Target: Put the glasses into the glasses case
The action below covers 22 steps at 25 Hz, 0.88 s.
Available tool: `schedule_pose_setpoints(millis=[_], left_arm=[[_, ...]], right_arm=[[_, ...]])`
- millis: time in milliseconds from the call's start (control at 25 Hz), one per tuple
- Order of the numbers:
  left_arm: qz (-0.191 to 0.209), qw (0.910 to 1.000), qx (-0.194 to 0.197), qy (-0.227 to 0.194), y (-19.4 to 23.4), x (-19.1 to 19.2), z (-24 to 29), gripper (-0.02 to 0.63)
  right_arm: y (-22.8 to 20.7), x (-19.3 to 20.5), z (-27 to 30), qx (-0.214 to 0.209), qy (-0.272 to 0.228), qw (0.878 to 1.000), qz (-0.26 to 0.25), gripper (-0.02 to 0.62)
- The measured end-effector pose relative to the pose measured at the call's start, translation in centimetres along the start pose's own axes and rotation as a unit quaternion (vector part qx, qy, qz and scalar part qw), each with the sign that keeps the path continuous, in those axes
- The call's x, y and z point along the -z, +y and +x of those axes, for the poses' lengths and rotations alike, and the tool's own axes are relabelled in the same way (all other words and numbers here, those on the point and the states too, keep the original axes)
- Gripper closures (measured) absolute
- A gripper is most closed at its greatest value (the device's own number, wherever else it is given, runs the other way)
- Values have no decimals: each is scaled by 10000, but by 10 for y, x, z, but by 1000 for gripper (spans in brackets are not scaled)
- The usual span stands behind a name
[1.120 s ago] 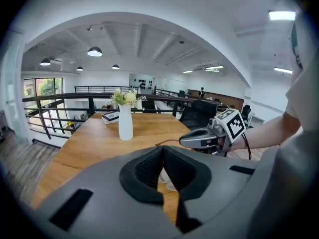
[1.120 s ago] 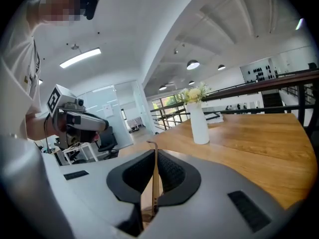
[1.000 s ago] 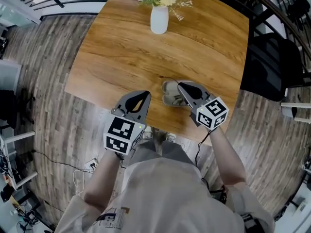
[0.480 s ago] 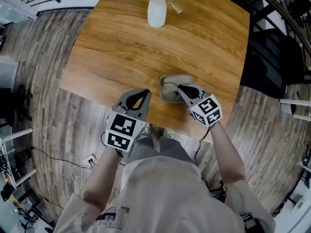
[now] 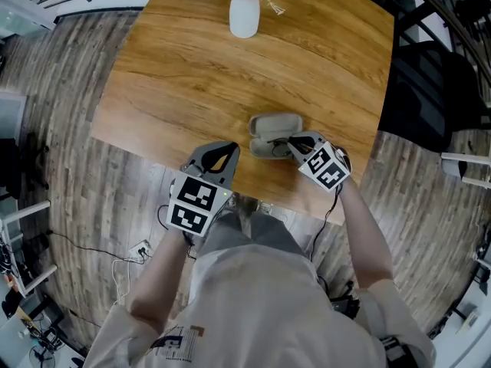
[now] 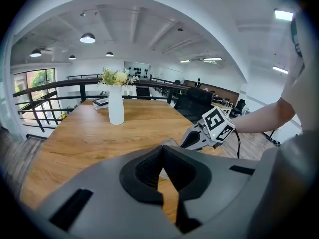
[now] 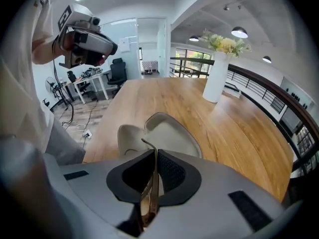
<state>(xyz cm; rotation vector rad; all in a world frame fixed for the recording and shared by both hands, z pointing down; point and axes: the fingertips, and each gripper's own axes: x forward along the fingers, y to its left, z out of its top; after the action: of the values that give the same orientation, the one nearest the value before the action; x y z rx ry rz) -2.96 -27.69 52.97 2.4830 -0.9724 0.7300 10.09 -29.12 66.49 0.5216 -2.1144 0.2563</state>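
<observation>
An open grey glasses case [image 5: 274,124] lies near the table's front edge, both halves facing up, also plain in the right gripper view [image 7: 167,133]. My right gripper [image 5: 289,145] points steeply down just over the case's near-right side. It is shut on thin brown glasses [image 7: 151,183], whose folded arm sticks out past the jaws over the case. My left gripper [image 5: 225,150] hangs left of the case at the table edge, apart from it. Its jaws [image 6: 161,152] are shut with nothing between them.
A white vase [image 5: 244,14] with flowers stands at the table's far side, well away from the case. A black chair [image 5: 426,90] is beyond the table's right edge. Bare wood [image 5: 192,83] lies between vase and case. Railings border the floor on the left.
My right gripper has come down with the glasses and rolled, and now sits over the open case. The left gripper has sunk a little by the table edge.
</observation>
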Motion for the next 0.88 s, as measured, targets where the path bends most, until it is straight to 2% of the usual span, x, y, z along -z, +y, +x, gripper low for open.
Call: schedule_pose_setpoints(millis=[320,480,720,880], left_arm=[[26,9995,11,306,-3,24,14,589],[44,9991,37,430,-6,36,17,589],[38,9986,79,525,-9,45,17,589],[30,9984,93,555,-11,49,17,589]], right_arm=[[8,15,15,-645,317,9974,37,552],[7,17,24,-673,290,9973,0,552],[11,18,32,-943,365,9946,242,544],[8,18,35,-921,361,9944,369,543]])
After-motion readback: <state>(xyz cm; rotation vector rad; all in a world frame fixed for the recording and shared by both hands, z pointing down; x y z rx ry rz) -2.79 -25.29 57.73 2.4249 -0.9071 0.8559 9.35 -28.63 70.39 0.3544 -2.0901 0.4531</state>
